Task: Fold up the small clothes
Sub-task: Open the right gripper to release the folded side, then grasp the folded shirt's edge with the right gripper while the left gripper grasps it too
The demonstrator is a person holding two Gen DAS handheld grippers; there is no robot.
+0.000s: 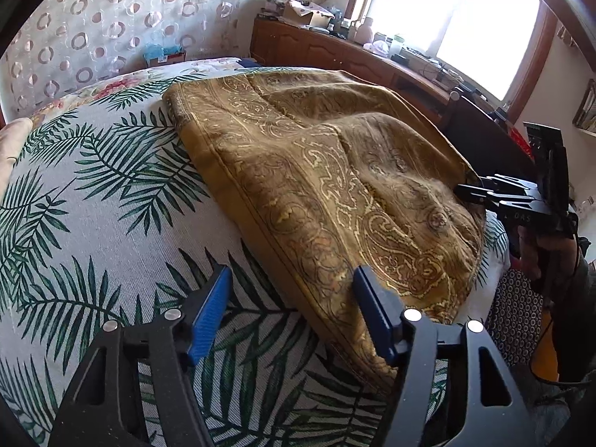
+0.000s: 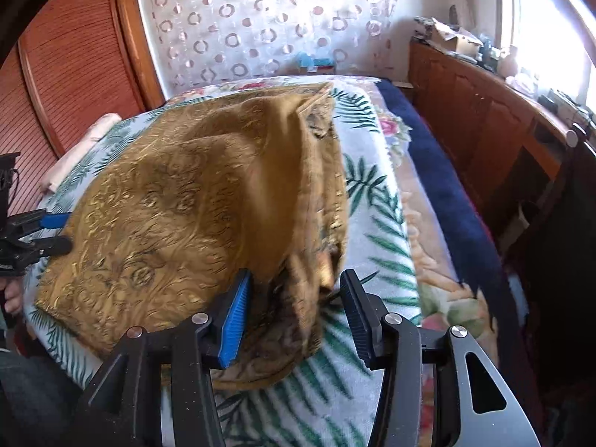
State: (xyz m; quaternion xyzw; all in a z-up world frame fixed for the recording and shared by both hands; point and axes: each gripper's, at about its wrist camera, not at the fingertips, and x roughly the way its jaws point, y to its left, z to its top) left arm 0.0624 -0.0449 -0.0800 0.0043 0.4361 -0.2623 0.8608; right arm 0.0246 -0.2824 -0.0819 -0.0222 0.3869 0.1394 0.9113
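Note:
A mustard-gold paisley cloth (image 1: 316,186) lies partly folded on a bed with a palm-leaf cover (image 1: 111,193). It also shows in the right wrist view (image 2: 178,216), with a raised, bunched fold along its right side. My left gripper (image 1: 292,283) is open, its jaws straddling the cloth's near left edge, low over the bed. My right gripper (image 2: 294,290) is open, with the bunched right edge of the cloth between its jaws. The right gripper also appears in the left wrist view (image 1: 473,192) at the cloth's right edge. The left gripper appears in the right wrist view (image 2: 61,231) at the cloth's left edge.
A wooden sideboard (image 1: 335,52) with clutter runs under the bright window (image 1: 447,18) beyond the bed. A circle-patterned curtain (image 2: 260,26) hangs behind the bed. A wooden slatted door (image 2: 67,74) stands at left. A blue blanket edge (image 2: 439,186) runs along the bed's right side.

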